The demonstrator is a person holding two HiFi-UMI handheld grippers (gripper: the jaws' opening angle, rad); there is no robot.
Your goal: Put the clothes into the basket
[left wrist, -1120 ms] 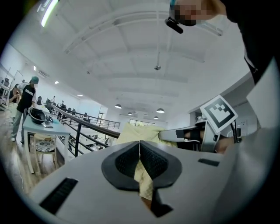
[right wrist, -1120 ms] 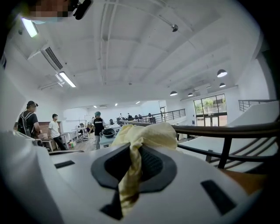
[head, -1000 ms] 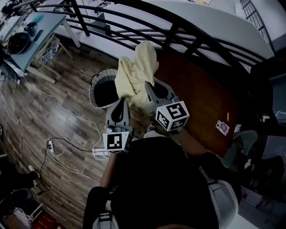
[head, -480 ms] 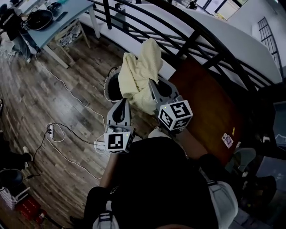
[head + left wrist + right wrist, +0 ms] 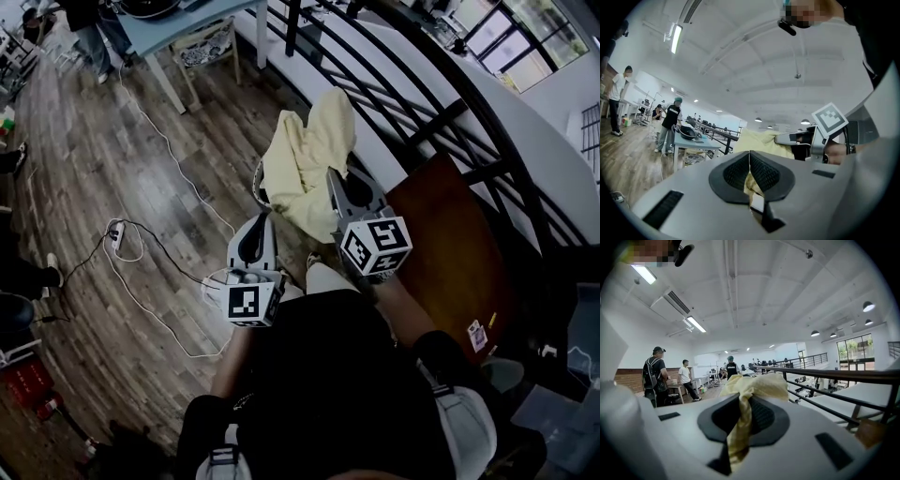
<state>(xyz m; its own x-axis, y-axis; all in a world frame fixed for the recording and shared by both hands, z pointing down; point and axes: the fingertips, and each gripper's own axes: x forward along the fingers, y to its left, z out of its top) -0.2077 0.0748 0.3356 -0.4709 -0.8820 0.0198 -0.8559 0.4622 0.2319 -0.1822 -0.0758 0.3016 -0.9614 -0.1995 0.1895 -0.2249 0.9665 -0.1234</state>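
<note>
A pale yellow garment [image 5: 305, 164] hangs bunched between both grippers, in front of the black railing. My left gripper [image 5: 261, 220] is shut on its lower edge, and in the left gripper view a yellow fold [image 5: 751, 182] is pinched between the closed jaws [image 5: 750, 161]. My right gripper [image 5: 340, 180] is shut on the upper part; in the right gripper view a twisted strip of cloth [image 5: 740, 420] runs through its jaws [image 5: 743, 404]. Of the round basket only a sliver of rim [image 5: 256, 185] shows on the floor, behind the hanging cloth.
A curved black railing [image 5: 412, 84] runs behind the cloth. A brown table [image 5: 450, 234] stands to the right. A power strip with cables [image 5: 117, 234] lies on the wooden floor at left. A light blue table [image 5: 178, 23] and people stand further off.
Both grippers have carried the yellow garment sideways along the railing. The basket, open to view at the start, is now almost wholly hidden behind the cloth. Both grips are unchanged.
</note>
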